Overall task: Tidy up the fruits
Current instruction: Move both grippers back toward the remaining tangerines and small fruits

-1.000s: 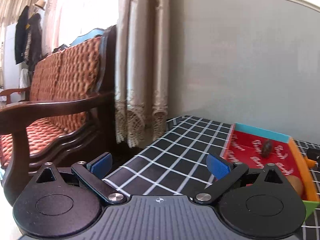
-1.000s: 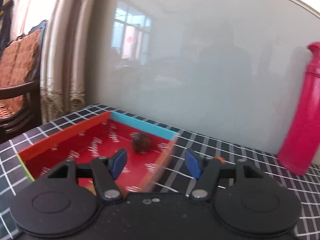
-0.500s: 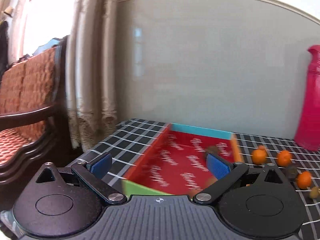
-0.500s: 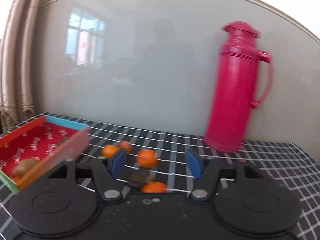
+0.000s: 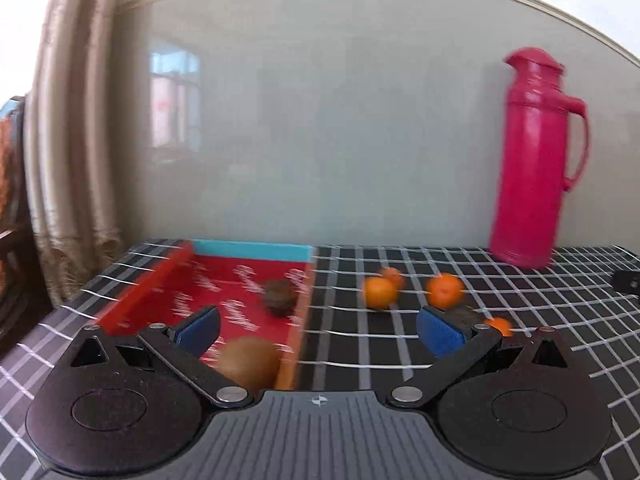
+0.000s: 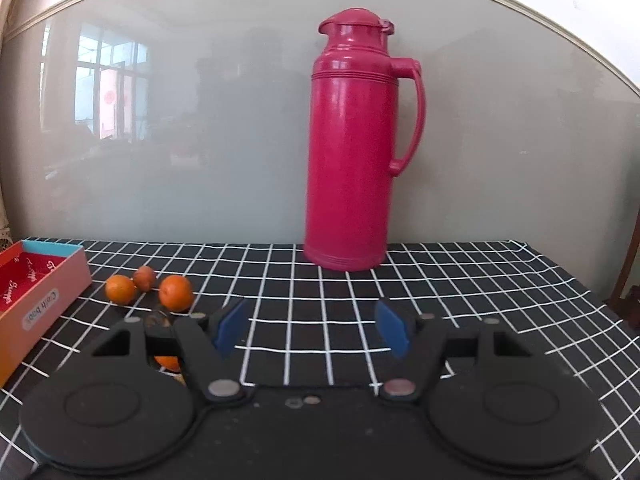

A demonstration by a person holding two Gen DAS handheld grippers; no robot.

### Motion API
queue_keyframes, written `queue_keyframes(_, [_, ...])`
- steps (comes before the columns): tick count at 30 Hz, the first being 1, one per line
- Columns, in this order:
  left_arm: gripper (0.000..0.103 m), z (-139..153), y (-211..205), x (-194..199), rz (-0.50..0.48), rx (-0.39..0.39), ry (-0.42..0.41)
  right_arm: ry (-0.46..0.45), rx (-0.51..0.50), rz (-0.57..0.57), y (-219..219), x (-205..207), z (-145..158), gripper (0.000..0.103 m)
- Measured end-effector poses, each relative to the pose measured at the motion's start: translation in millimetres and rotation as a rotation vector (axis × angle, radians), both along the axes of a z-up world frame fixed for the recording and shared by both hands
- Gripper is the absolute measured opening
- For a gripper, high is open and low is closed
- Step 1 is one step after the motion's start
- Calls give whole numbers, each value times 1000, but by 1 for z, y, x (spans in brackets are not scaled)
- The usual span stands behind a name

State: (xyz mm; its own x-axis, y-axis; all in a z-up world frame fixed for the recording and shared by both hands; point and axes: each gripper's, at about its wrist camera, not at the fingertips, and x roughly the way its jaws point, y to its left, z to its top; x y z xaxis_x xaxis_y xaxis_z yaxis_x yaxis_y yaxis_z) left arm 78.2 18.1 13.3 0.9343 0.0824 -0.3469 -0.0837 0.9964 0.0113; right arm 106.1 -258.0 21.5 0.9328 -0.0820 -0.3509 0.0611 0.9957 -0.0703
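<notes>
Above table: both grippers' fingers (image 5: 198, 328) (image 6: 230, 326) wide, empty.

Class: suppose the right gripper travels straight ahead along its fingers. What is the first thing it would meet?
Probably the pink thermos, standing slightly left of the line from the open right gripper. Only bare checked tablecloth lies between; depth is uncertain, so it might pass just beside it.
</notes>
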Motion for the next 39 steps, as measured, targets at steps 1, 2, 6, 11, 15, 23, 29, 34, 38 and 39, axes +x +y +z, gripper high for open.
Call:
queue_keyframes(1, [103,-1,-6,2,-16,-2,3,0,-3,-2,-2,-1,-1,69])
queue_keyframes(2, [103,-3,-13,4,-27,-1,9,0,-7,-5,-4,-2,-2,69])
queue_keyframes(6, [103,-6,-43,8,-87,3,22,1,-12,-25,-16,-2,-4,69])
queue_keyframes(11, [103,-13,-70,12,-139,21,36,3,-5,-65,-37,-5,-5,69])
queue_keyframes(15, [103,-17,-86,16,-159,22,49,12,-5,-88,-52,-6,-7,69])
queue_keyframes(23, [103,-21,-107,20,-180,28,51,16,-6,-119,-76,-14,-10,69])
queue_keyframes(29, [103,-24,-122,23,-202,37,63,17,-3,-145,-91,-19,-12,69])
queue_keyframes(34, [103,-26,-133,23,-215,46,66,19,2,-158,-99,-20,-13,69])
queue_keyframes(38, [103,-29,-139,24,-224,53,70,16,3,-164,-102,-20,-14,69])
queue_keyframes(39, [103,-29,-140,24,-224,52,73,16,4,-167,-103,-20,-14,69])
